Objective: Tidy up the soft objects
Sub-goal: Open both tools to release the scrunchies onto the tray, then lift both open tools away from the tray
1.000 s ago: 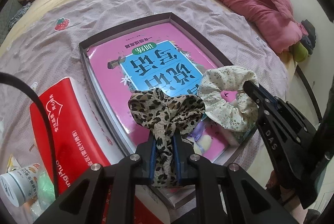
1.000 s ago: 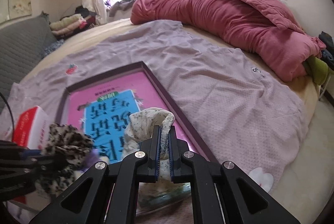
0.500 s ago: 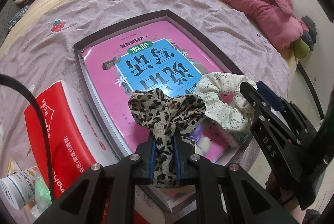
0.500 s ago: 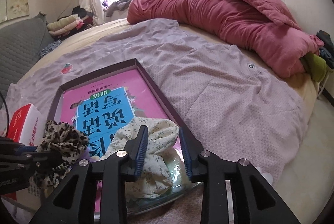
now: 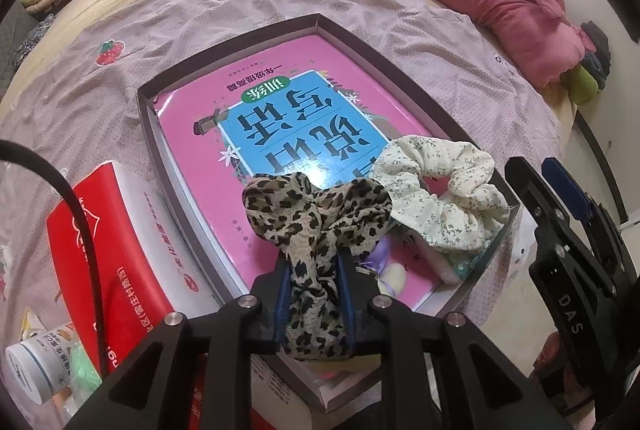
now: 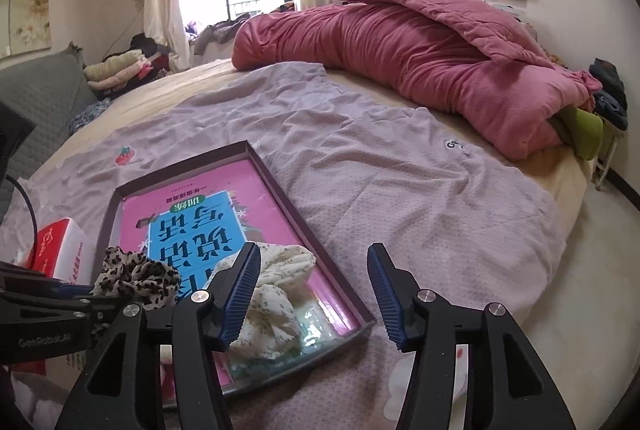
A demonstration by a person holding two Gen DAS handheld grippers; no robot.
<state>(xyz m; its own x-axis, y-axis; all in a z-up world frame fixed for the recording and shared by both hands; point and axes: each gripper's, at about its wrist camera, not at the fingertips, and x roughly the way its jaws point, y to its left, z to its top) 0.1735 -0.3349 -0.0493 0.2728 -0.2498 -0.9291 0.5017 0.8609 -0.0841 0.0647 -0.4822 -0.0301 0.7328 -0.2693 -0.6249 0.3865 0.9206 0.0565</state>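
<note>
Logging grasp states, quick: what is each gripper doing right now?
Left gripper: shut on the leopard scrunchie.
Right gripper: open, holding nothing; the floral scrunchie lies in the tray.

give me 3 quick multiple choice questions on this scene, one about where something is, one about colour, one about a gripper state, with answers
1. Where does the floral scrunchie lie?
A. on the red box
B. in the tray, on the pink book
C. on the pink duvet

2. What pattern is the scrunchie in the left gripper?
A. leopard print
B. plain blue
C. red stripes

3. How does the right gripper stand?
A. shut on the floral scrunchie
B. shut on nothing
C. open, holding nothing

Answers:
1. B: it rests on the book at the tray's near right corner.
2. A: the leopard scrunchie is pinched between the left fingers.
3. C: a wide gap shows between its fingers, and the floral scrunchie lies beside them, not between.
</note>
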